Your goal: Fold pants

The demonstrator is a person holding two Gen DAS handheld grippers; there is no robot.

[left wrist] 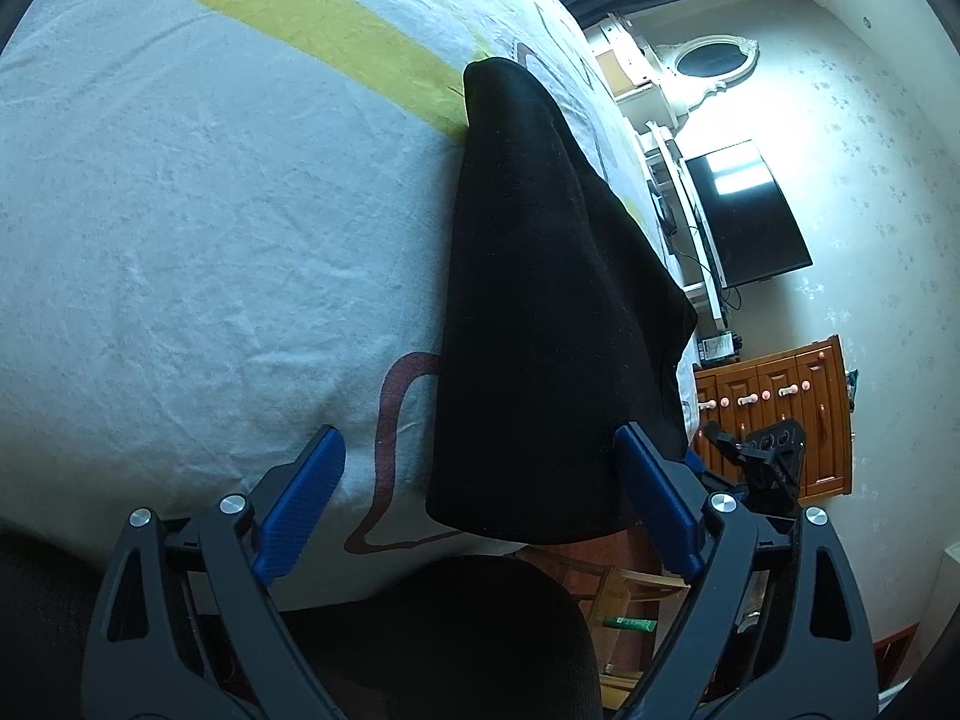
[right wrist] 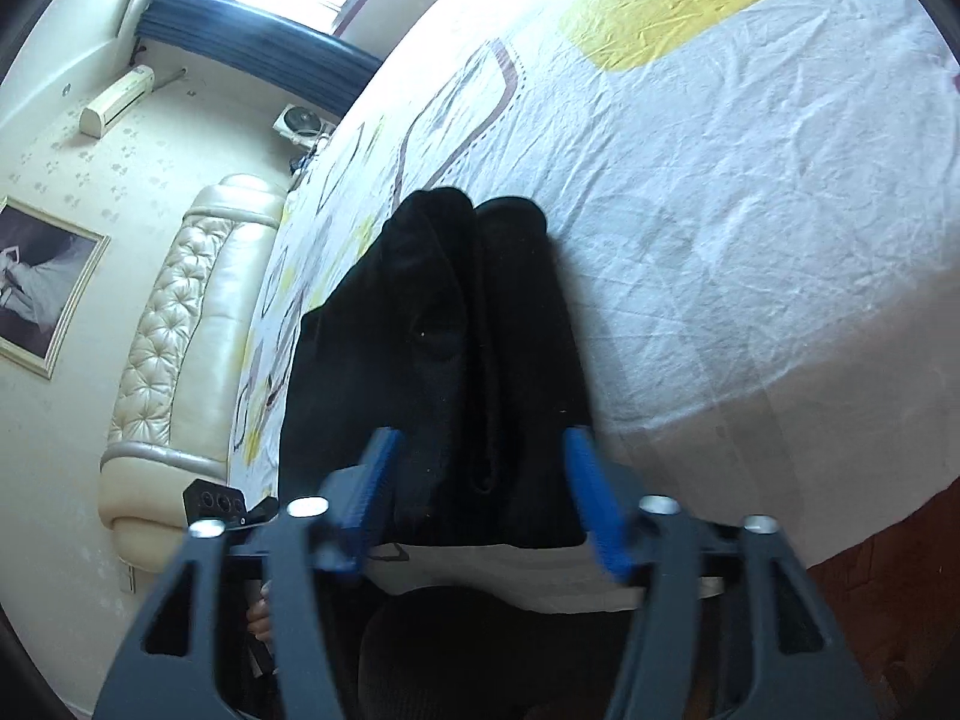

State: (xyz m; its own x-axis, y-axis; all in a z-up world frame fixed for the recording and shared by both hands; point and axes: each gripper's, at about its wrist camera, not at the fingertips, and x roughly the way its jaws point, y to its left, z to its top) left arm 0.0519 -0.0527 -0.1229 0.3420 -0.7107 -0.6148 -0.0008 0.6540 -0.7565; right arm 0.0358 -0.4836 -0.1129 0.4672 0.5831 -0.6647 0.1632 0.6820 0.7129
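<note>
The black pants (left wrist: 540,312) lie folded lengthwise in a long strip on the white bed sheet (left wrist: 210,228), one end at the near bed edge. My left gripper (left wrist: 480,450) is open, blue fingers apart, over the near end of the pants; its right finger (left wrist: 654,498) is by the cloth's right edge. In the right wrist view the pants (right wrist: 456,348) show two legs side by side. My right gripper (right wrist: 480,450) is open, its fingers straddling the near end of the pants. Neither holds cloth.
The sheet has yellow (left wrist: 312,18) and brown printed shapes. A padded cream headboard (right wrist: 180,324) stands at one end of the bed. A TV (left wrist: 750,216), a white shelf and a wooden dresser (left wrist: 780,414) stand by the wall. The other gripper (left wrist: 768,456) shows past the bed edge.
</note>
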